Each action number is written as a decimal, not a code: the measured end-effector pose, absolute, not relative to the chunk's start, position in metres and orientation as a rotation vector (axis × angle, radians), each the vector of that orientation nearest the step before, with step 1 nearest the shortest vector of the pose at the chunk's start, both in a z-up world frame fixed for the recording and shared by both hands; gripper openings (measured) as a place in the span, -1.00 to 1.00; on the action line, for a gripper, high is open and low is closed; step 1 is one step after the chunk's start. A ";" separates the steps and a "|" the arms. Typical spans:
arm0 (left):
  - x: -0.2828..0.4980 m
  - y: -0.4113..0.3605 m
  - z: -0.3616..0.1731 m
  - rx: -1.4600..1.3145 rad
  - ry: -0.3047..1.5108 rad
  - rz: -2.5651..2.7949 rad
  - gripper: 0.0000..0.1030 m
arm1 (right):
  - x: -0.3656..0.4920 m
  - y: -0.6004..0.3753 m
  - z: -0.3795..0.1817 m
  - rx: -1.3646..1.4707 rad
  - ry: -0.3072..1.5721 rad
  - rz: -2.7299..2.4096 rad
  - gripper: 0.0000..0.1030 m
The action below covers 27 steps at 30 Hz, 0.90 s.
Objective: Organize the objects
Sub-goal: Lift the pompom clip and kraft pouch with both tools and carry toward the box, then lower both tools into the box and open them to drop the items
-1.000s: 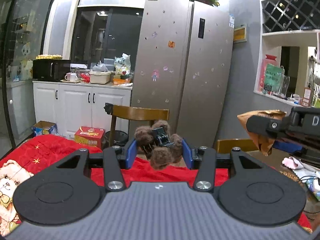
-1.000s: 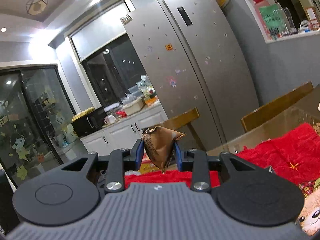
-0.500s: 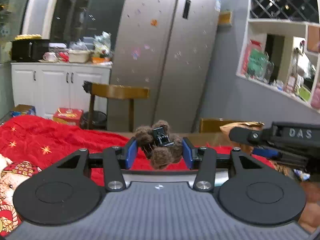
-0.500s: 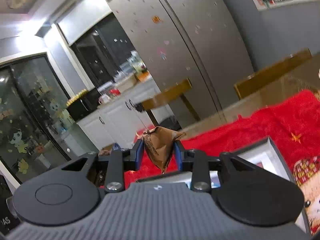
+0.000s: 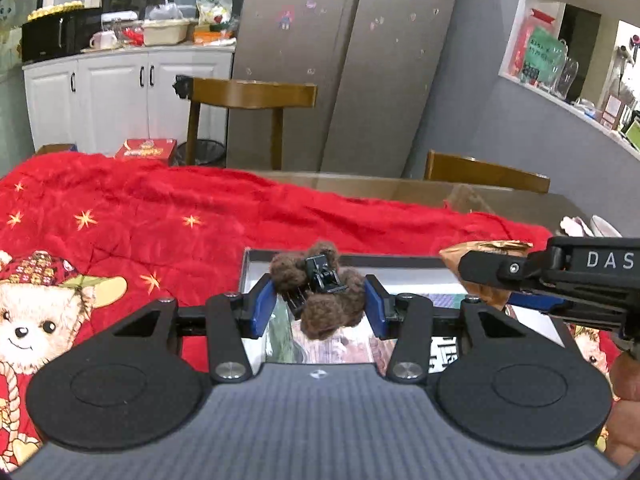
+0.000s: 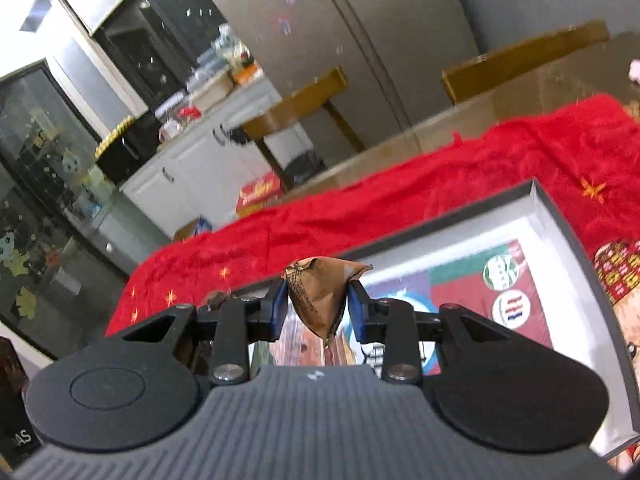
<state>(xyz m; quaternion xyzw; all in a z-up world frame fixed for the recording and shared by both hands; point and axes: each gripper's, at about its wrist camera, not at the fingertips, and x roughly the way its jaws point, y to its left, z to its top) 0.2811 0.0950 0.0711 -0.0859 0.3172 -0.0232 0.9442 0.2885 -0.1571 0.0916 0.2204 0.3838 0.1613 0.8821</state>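
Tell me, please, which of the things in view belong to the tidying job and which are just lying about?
In the job:
- fuzzy brown hair clip, in the left hand-held gripper
- brown snack packet, in the right hand-held gripper
- shallow grey box below both

Lying about:
- red bear blanket
- wooden chair
- red carton on the floor

— What do we see past the hand-held gripper?

— Straight ahead we have a wooden chair [image 5: 248,92], and behind it a tall steel fridge [image 5: 340,60].

— And off to the left?

— There we spot white cabinets [image 5: 120,96] with a black microwave [image 5: 56,36] on top, plus a red box [image 5: 146,149] on the floor below.
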 end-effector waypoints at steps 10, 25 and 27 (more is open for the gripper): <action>0.297 0.095 0.047 -0.123 0.762 -0.045 0.03 | 0.297 -0.143 0.062 0.433 0.925 0.317 -0.30; 0.295 0.086 0.038 -0.106 0.800 -0.055 0.03 | 0.299 -0.142 0.054 0.434 0.946 0.286 -0.30; 0.294 0.086 0.038 -0.108 0.799 -0.058 0.03 | 0.299 -0.141 0.053 0.437 0.955 0.287 -0.30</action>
